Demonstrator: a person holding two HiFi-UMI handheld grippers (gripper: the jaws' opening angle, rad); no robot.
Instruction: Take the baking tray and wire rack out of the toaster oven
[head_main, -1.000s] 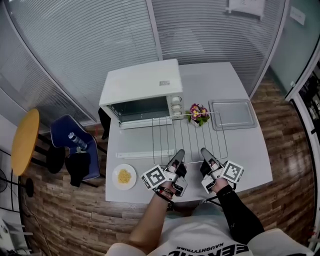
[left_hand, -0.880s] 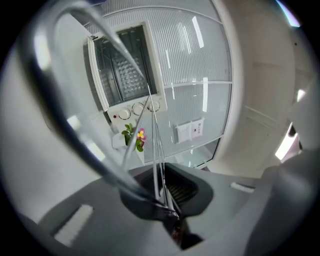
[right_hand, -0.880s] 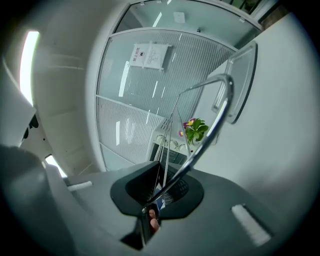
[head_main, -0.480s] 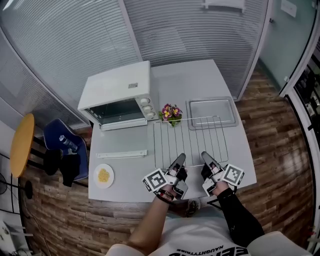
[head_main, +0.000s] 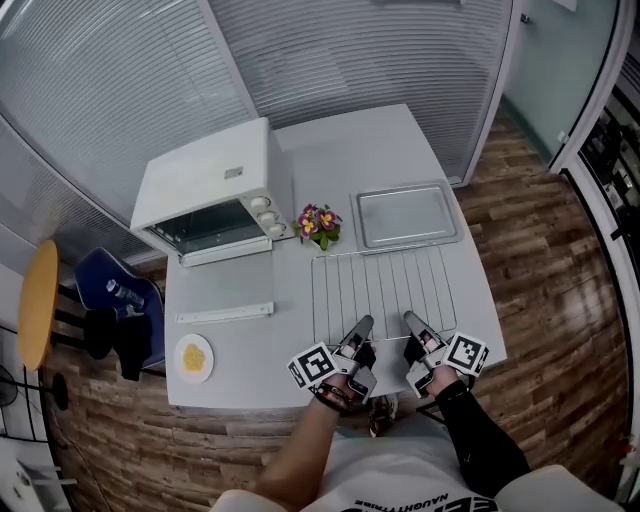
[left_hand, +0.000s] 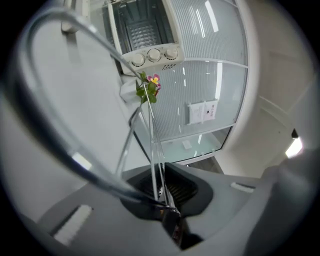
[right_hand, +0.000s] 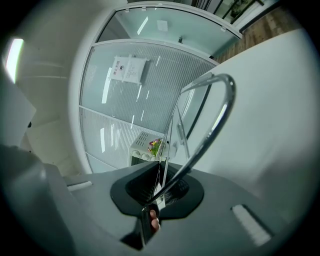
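So both bits are out of the toaster oven (head_main: 208, 196), far as I can see. The baking tray (head_main: 405, 214) sits flat on the table (head_main: 345, 150) at the far right; the wire rack (head_main: 384, 292) lies just on the near side of it, its far rail right beside the tray's near lip; can't tell if they touch.

The person has the rack by its near rail with both tools; the left gripper (head_main: 362, 324) is pinched tight on the wire toward the left of that rail, and the right gripper (head_main: 411, 320) is pinched on it toward the right; on each one the jaws are nearly together, with only the thin wire between them. The rack looks level and very low over the table; whether it's fully resting or just above, I can't say.

The oven sits at the far left with its front open, and it looks empty inside; a little pot of flowers (head_main: 318, 221) stands between it and the tray, just off the rack's far left corner.

My read: this is the set-down, basically the last step. The next move wants the rack settled flat, then both sets of jaws spread and drawn straight back so nothing drags; the near rail is close to the table's near edge, so no tugging; mind the flowers and the tray's lip too.
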